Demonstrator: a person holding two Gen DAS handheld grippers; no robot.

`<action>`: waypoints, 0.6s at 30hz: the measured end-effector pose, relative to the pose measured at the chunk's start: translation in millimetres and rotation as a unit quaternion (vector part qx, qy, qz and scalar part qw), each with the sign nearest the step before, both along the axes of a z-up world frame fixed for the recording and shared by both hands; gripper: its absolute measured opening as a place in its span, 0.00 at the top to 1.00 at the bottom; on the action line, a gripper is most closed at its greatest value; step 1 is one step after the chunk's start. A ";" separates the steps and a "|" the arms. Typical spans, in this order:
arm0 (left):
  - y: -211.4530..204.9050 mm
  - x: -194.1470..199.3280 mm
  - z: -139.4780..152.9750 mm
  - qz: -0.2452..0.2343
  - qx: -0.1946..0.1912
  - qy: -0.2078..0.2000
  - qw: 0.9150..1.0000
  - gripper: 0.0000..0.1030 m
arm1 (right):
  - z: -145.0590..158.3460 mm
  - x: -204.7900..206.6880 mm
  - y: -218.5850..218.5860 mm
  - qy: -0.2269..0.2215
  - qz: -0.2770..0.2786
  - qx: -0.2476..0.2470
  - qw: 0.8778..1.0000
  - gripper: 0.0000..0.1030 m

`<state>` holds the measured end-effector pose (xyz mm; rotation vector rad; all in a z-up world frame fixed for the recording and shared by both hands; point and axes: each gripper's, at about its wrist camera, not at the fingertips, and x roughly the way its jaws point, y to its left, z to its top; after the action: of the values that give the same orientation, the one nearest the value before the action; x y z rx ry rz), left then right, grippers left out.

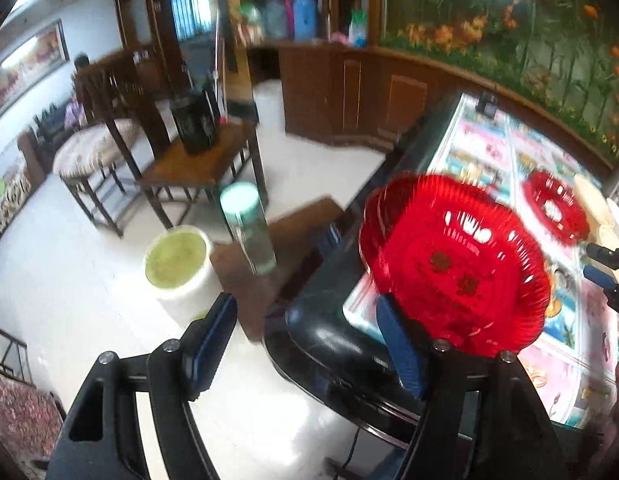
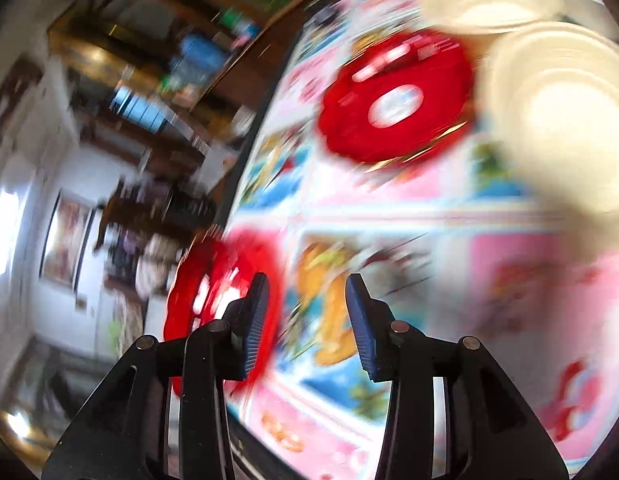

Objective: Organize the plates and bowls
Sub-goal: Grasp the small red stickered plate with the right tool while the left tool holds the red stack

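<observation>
Red fluted plastic plate (image 1: 457, 264), on the table's (image 1: 489, 136) near corner beside the open, empty left gripper (image 1: 309, 344); right gripper (image 2: 307, 324) likewise open; probably light, thin, slippery: grip at rim.

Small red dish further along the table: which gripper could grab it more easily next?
Probably the right gripper: its open jaws face the small red dish across the table. The left gripper points past the table edge, beside the big red plate.
</observation>
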<state>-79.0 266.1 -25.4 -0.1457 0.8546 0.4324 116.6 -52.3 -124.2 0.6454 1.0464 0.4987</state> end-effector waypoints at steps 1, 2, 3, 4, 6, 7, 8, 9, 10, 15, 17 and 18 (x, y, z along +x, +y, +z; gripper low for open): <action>-1.6 -0.3 5.3 -0.001 0.003 -0.005 1.000 0.30 | -0.3 1.2 -9.6 0.004 -0.015 0.000 1.000 0.61; -2.8 -0.6 10.0 -0.002 -0.003 -0.016 1.000 0.30 | -1.7 5.5 -18.9 0.011 -0.035 0.002 0.999 0.61; -5.8 -3.5 19.3 -0.009 -0.012 -0.043 0.999 0.30 | -3.6 10.8 -28.1 0.019 -0.056 0.008 0.998 0.61; -9.1 -5.6 25.6 -0.016 -0.015 -0.061 0.998 0.30 | -4.2 15.3 -33.8 0.024 -0.067 0.011 0.997 0.61; -20.1 -4.5 39.4 -0.045 -0.023 -0.092 0.994 0.26 | -6.7 25.5 -40.4 0.040 -0.094 0.013 0.995 0.61; -24.1 -3.4 41.4 -0.059 -0.032 -0.100 0.993 0.24 | -6.3 30.7 -41.9 0.044 -0.100 0.017 0.994 0.61; -29.8 -1.3 43.5 -0.079 -0.046 -0.108 0.990 0.23 | -7.9 35.0 -44.0 0.048 -0.108 0.021 0.993 0.61; -35.3 2.9 44.5 -0.099 -0.062 -0.112 0.987 0.23 | -10.3 40.0 -44.3 0.054 -0.118 0.022 0.991 0.61; -40.8 7.6 44.0 -0.117 -0.077 -0.112 0.984 0.23 | -10.5 43.3 -43.4 0.059 -0.125 0.024 0.990 0.61; -74.5 37.7 28.4 -0.192 -0.154 -0.083 0.966 0.23 | -27.2 58.7 -32.4 0.088 -0.157 0.040 0.983 0.61; -86.7 49.5 20.9 -0.210 -0.178 -0.067 0.959 0.23 | -31.0 64.5 -34.0 0.087 -0.167 0.054 0.981 0.61; -91.2 50.6 19.7 -0.215 -0.182 -0.065 0.957 0.23 | -30.0 67.6 -32.8 0.083 -0.170 0.054 0.981 0.61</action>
<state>-28.4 174.9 -5.7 -0.3161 0.8025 -0.1449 184.2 -85.1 -154.2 0.9553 1.0423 0.2065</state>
